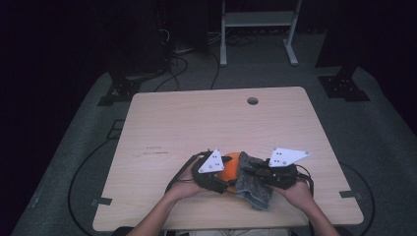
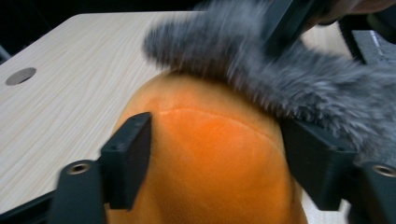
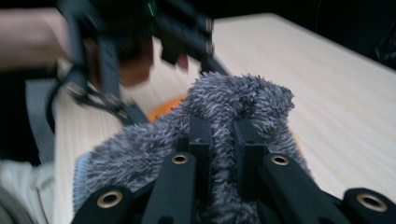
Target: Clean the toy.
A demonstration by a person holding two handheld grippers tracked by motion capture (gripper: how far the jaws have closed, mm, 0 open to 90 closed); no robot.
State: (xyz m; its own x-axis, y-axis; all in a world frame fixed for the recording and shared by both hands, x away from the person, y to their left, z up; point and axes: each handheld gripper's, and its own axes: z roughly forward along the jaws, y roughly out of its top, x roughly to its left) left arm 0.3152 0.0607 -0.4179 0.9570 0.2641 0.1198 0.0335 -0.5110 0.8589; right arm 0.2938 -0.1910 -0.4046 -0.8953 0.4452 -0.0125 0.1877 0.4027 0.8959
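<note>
You have a light wooden table with rounded corners and a pale grain in front of you, standing on a grey floor. Near its far edge there's a small round hole cut through the top. Close to your side, a rounded orange plush object sits low at the tabletop, and a fluffy grey cloth lies just beside and against it, its lower end draping down onto the wood. Left of centre you can see faint dark marks on the surface.
</note>
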